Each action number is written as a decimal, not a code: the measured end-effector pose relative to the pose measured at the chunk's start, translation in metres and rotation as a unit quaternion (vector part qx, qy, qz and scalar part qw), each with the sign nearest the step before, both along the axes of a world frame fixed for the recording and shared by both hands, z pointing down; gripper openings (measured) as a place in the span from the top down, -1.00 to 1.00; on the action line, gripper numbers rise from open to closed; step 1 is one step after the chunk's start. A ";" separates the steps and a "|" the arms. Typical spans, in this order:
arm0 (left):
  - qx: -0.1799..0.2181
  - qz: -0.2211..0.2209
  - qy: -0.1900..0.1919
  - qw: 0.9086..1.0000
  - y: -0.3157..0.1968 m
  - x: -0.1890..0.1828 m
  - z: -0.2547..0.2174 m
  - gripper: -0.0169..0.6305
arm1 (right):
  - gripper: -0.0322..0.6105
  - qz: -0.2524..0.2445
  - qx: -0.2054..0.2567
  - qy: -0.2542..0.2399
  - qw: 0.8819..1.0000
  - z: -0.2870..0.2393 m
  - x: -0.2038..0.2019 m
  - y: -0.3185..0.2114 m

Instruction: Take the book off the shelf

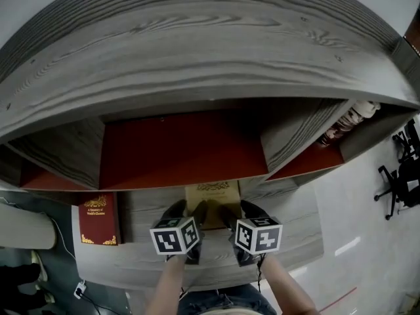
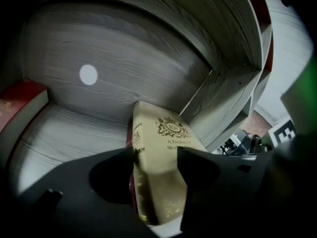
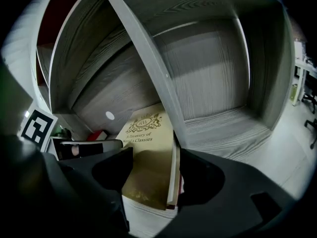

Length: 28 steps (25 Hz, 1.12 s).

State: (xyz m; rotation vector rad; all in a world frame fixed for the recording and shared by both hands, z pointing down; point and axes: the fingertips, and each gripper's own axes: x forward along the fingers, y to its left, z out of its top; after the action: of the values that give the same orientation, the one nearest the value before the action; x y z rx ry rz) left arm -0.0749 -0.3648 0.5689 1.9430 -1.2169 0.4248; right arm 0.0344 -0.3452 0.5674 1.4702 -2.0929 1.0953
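Head view, gold book (image 1: 211, 192) flat on grey shelf (image 1: 292, 231), left gripper (image 1: 188, 210) and right gripper (image 1: 239, 212), jaws open around it

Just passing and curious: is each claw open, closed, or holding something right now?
Left claw: open, gold book lying between its jaws, not gripped.
Right claw: open, the same book between its jaws, not gripped.

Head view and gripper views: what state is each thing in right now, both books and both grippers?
gold book: closed, flat on the grey board, cover up, near end between both grippers' jaws.
red book: closed, flat on the board, apart from the grippers.
left gripper: open, jaws astride the gold book's spine side.
right gripper: open, jaws astride its page-edge side.
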 end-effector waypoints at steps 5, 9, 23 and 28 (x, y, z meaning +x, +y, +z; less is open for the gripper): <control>-0.002 -0.002 0.001 1.000 -0.001 0.002 0.002 0.16 | -0.03 -0.016 -0.001 0.006 1.000 0.002 -0.006 -0.004; 0.001 -0.009 -0.008 1.000 -0.003 0.002 0.002 0.16 | -0.01 -0.018 -0.002 0.010 1.000 0.002 -0.008 -0.007; 0.034 -0.018 -0.013 0.999 0.005 -0.002 -0.016 0.16 | 0.03 -0.002 0.034 0.014 0.999 -0.018 -0.011 0.000; 0.052 -0.017 -0.017 0.998 0.014 -0.010 -0.024 0.16 | 0.03 0.002 0.058 0.007 0.998 -0.028 -0.020 0.009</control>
State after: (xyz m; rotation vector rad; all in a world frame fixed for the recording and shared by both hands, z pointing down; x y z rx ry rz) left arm -0.0845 -0.3507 0.5448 2.0083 -1.3148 0.3848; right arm 0.0145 -0.3367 0.5391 1.5312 -2.1768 0.9772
